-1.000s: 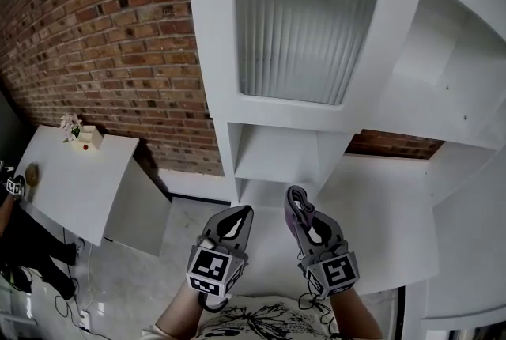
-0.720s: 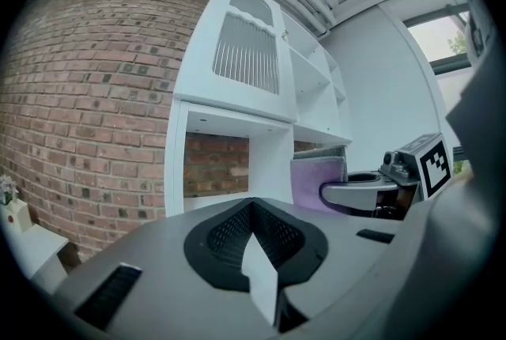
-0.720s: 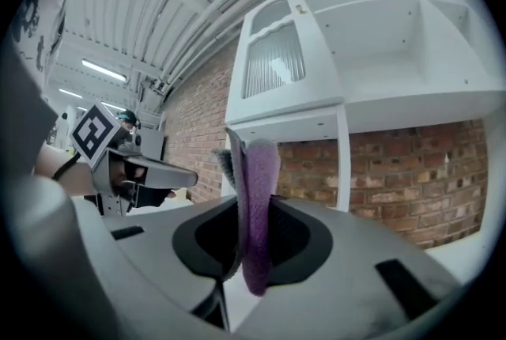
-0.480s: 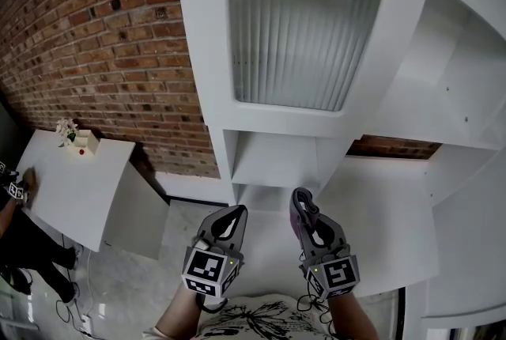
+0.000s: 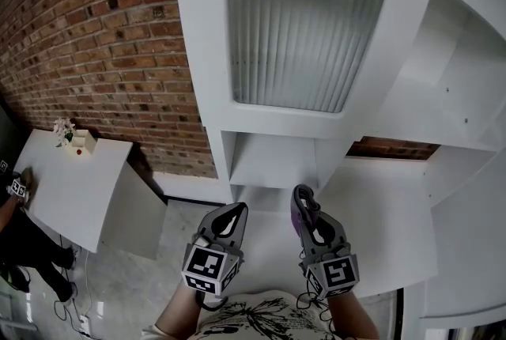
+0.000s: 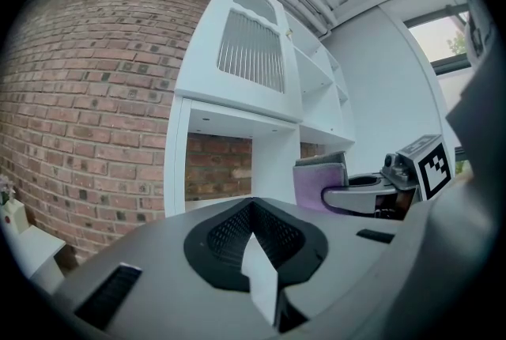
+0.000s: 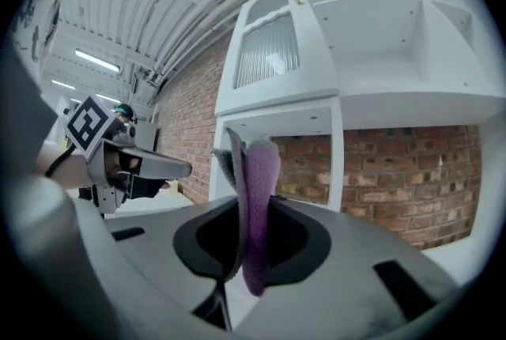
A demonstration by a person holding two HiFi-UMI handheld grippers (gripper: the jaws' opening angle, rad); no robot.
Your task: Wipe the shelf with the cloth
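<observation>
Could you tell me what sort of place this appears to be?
Probably a studio or workshop: a white shelf unit with a ribbed-glass door stands against a brick wall, under a corrugated ceiling.

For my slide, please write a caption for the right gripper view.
Right gripper shut on a purple cloth, facing the white shelf unit against a brick wall.

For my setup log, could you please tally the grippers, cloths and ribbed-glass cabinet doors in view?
Grippers: 2, the left gripper and the right gripper
Cloths: 1, the purple cloth, held in the right gripper's jaws
Ribbed-glass doors: 1, the ribbed-glass door
Total: 4
</observation>
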